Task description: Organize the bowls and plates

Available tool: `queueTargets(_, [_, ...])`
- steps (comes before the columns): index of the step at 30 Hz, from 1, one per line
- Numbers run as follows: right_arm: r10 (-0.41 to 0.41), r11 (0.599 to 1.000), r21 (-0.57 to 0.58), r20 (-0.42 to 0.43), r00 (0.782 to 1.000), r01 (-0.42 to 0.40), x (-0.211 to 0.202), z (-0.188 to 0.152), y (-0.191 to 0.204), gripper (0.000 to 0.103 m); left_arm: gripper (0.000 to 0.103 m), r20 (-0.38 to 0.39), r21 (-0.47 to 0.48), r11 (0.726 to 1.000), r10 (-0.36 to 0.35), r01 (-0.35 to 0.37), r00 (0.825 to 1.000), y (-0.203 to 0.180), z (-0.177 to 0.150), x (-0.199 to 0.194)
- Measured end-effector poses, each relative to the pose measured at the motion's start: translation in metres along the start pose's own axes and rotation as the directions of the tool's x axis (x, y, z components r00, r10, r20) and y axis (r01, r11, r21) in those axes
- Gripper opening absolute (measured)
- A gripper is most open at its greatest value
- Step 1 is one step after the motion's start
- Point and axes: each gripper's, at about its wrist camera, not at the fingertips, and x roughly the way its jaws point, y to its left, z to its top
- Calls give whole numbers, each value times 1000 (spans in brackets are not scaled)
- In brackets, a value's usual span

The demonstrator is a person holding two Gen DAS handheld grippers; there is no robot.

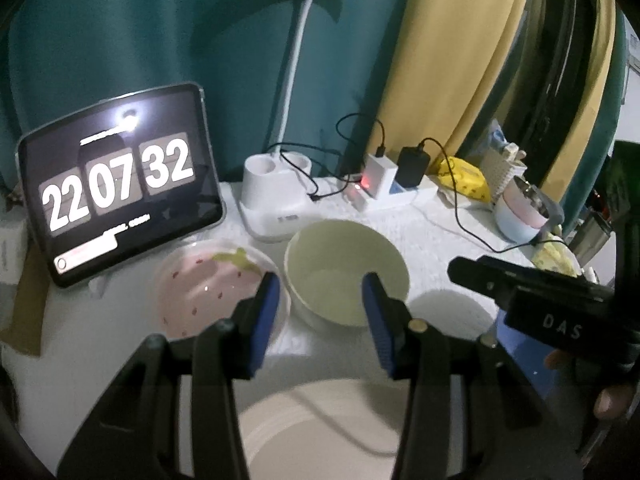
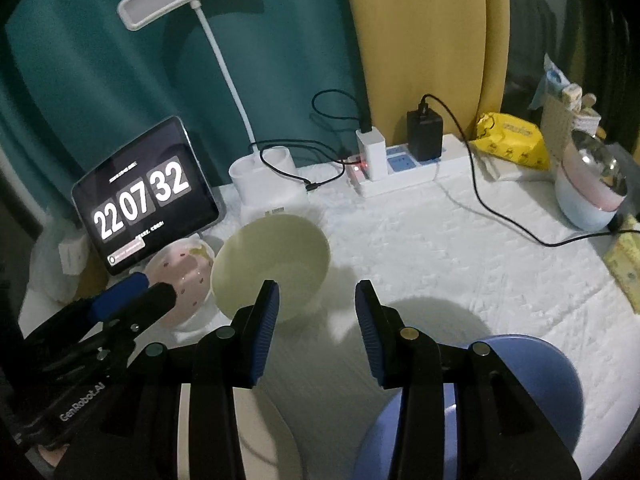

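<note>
Two grippers over the white cloth [image 2: 460, 248], both spread apart, gripping nothing. Left gripper [image 1: 318, 320] hanging just short of the cream bowl [image 1: 346, 268], strawberry plate [image 1: 208, 288] touching that bowl's left side. Right gripper [image 2: 318, 326] also just short of the cream bowl, nearer its right flank. Beige plate [image 1: 304, 432] nearer the camera than the bowl, under the left jaws; blue plate [image 2: 532, 392] near right of the bowl.
</note>
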Motion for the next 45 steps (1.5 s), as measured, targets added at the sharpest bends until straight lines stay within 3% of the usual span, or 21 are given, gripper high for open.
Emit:
queueTargets(9, [14,994,109,-50,999,-9,30,6,-7,42,45,-18,32,999,-22,23,1000,0,12,32])
queueTargets(24, [7,968,248,-141,990,28,72,1,-18,42,44,-95,81,996,52,-45,994,0,22,83])
queueTargets(29, [16,964,263,-160,987,27,82,-2,-17,42,36,-110,107,993,65,-53,992,-2,24,93])
queueTargets(39, [3,961,273,-156,988,40,90,-1,-18,41,31,-150,183,980,110,-82,982,-8,27,117])
queueTargets(43, [1,968,248,-161,987,40,95,-5,-12,41,22,-167,198,976,122,-88,978,-4,26,124])
queueTargets(45, [12,970,242,-174,985,31,100,-8,-9,36,19,-167,204,975,126,-91,978,-3,26,124])
